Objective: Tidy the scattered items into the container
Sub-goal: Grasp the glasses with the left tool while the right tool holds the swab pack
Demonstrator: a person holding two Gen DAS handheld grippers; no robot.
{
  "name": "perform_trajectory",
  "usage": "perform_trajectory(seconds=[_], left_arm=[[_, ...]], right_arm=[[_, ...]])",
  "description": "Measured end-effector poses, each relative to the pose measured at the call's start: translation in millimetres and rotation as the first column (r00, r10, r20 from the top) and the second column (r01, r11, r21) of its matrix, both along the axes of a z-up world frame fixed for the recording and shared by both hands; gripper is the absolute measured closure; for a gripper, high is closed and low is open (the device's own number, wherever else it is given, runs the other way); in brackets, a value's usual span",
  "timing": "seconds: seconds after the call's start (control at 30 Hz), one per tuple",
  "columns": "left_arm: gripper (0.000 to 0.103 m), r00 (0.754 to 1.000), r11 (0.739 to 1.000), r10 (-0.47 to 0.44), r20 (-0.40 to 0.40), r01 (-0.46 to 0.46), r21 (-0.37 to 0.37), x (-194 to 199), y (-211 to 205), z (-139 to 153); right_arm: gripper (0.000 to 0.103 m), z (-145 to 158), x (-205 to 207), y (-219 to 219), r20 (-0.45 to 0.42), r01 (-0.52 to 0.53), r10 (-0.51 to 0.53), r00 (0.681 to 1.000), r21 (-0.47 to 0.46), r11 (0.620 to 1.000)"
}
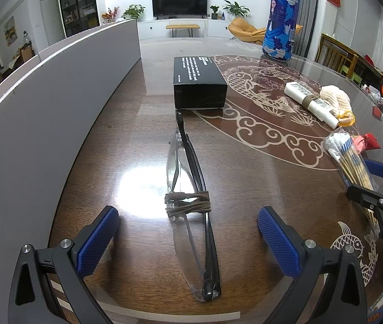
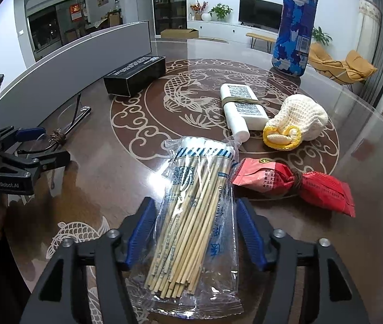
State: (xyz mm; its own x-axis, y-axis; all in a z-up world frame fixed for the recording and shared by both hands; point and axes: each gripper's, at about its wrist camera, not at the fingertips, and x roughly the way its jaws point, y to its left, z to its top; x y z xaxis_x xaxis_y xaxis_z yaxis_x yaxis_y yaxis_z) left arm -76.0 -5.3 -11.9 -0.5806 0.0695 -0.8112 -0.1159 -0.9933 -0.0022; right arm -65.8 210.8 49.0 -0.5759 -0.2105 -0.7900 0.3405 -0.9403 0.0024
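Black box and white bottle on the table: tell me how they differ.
The black box is dark, sharp-edged and unbound; the white bottle is pale, rounded and has brown cord wrapped around its middle. The black box lies near the grey panel, off the fish medallion; the white bottle lies on the medallion, beside the knitted pouch. Both lie flat on the table, carry printed text, and are away from both grippers.

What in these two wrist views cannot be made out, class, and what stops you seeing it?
- Inside of the long grey container: both views, its own wall hides it.
- Near ends of the wooden cotton swabs in the clear bag: left wrist view, the right gripper covers them.
- Lenses of the black-armed folded glasses: right wrist view, the left gripper partly blocks them.
- Print on the flat black box: too small.
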Motion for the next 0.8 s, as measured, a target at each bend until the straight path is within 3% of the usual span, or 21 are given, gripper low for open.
perform_trajectory(seconds=[0.27,0.4,0.43,0.5,0.57,0.7,0.8], left_arm=[[0.000,0.996,0.996,-0.040,0.076,0.034,0.080,-6.1,-9.1,6.8],[0.000,0.993,0.999,-0.040,0.108,0.042,-0.022,-18.7,3.5,2.5],[0.006,0.994,0.999,-0.045,0.100,0.048,-0.023,-19.8,5.3,3.6],[0.033,0.995,0.999,-0.043,0.088,0.045,-0.020,-21.3,7.3,8.7],[0.074,0.994,0.998,-0.053,0.092,0.055,-0.026,-21.6,9.7,14.0],[0.075,0.991,0.995,-0.076,0.111,0.082,-0.051,-13.5,12.4,16.3],[0.075,0.991,0.997,-0.068,0.114,0.072,-0.026,-0.9,9.3,19.1]], right_arm=[[0.029,-0.4,0.2,-1.0,0.001,-0.003,0.003,1.000,0.001,1.000],[0.028,-0.6,-0.2,-1.3,0.004,-0.008,0.008,1.000,-0.002,1.000],[0.027,-0.7,-0.3,-1.3,0.005,-0.011,0.011,1.000,-0.005,1.000],[0.027,-0.2,-0.6,0.6,0.007,-0.014,0.014,1.000,-0.023,1.000],[0.027,0.7,-1.4,4.3,0.012,-0.022,0.023,1.000,-0.052,0.998],[0.027,5.6,-10.4,6.3,0.096,-0.063,0.069,0.993,-0.058,0.996],[0.027,10.0,-21.6,9.4,0.200,-0.083,0.104,0.974,-0.110,0.990]])
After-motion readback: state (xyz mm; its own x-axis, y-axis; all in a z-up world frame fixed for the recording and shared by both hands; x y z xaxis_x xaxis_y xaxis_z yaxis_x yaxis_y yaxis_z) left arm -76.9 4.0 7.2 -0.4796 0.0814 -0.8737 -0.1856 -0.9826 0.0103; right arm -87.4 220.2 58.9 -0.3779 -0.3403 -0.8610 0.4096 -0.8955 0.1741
